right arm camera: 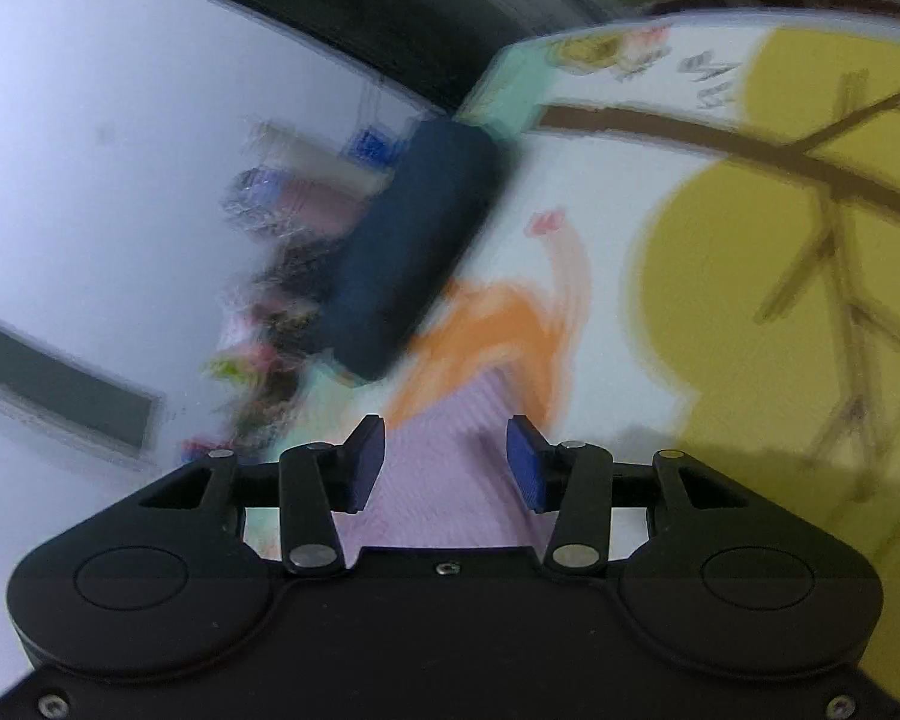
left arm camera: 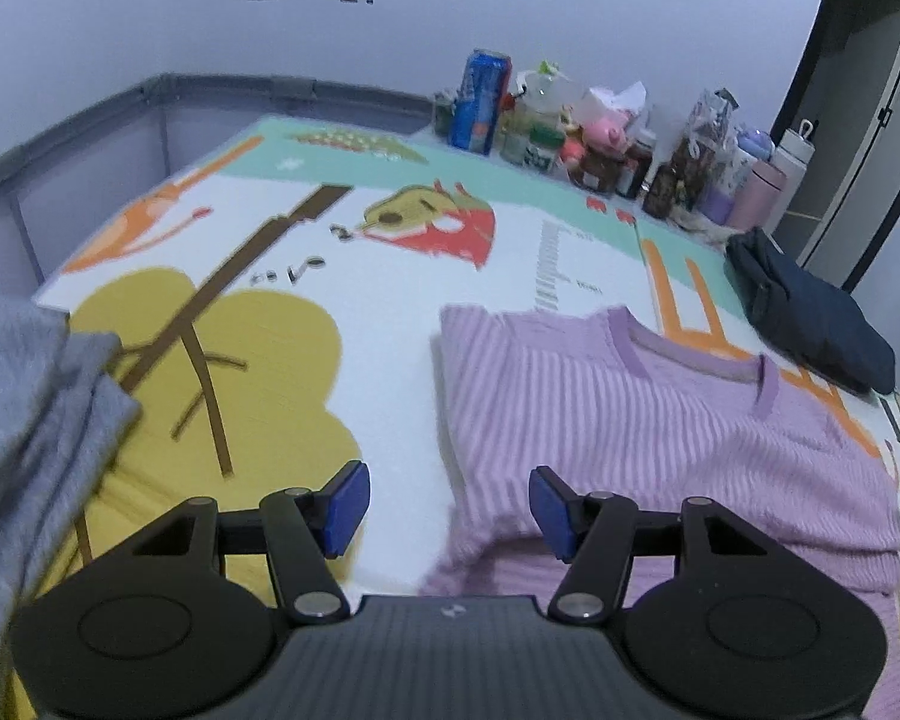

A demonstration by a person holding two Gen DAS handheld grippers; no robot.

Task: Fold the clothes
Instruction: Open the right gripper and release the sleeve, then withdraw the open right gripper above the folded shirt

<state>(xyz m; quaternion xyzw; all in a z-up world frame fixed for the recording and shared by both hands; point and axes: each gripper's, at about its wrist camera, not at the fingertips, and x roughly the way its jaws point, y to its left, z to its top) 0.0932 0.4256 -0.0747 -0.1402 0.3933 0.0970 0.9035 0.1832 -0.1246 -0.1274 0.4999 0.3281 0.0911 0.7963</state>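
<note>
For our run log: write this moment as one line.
left gripper: open, empty | right gripper: open, empty | purple top: folded on mat

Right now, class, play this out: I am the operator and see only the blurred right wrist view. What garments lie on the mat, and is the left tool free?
Observer: The purple striped top lies flat, collar away from the left tool.
Operator: Is that tool holding it?
Observer: No, its jaws stand open, nothing between them.
Operator: Any other clothing?
Observer: A grey garment lies at the mat's left edge, and a folded navy garment on the far right.
Operator: What is behind the mat?
Observer: Bottles and jars line the wall.
</note>
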